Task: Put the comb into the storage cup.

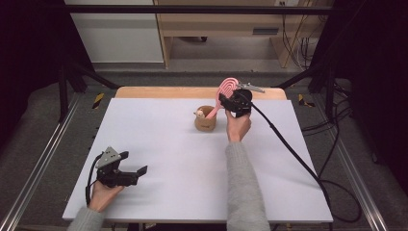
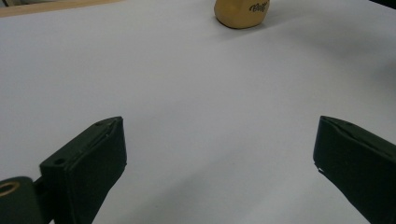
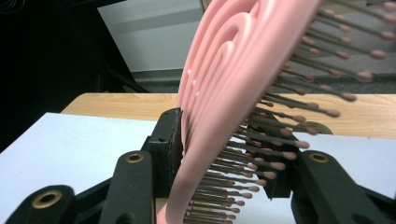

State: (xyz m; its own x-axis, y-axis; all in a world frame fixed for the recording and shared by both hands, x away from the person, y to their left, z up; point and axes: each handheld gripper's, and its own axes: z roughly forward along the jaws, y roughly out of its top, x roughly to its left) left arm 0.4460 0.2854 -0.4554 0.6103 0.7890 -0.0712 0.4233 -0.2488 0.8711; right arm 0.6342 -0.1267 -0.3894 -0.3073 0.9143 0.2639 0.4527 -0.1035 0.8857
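Table (image 1: 159, 163): a white top with a wooden strip along the far edge, bare across most of its surface.
Right arm: a grey sleeve runs up from the near edge towards the middle of the far half, and the hand carries the gripper just right of the cup.
Left hand: rests low at the near left corner, well apart from the cup and the brush.
Right gripper (image 1: 229, 98): raised above the table, with the pink hairbrush between its black jaws. In the right gripper view, one jaw lies against the smooth back of the brush and the other sits among the bristles. Whether the pads press is hard to judge, since the jaws stand slightly parted.
Left gripper (image 1: 135, 167): lies low over the white top, jaws spread wide and nothing between them.
Pink hairbrush (image 1: 226, 89): tilted, its looped head up and to the right beside the right gripper, its handle slanting down into the cup.
Tan cup (image 1: 205, 120): upright on the far middle of the table, dark lettering on its side, a small pale object at its left rim.
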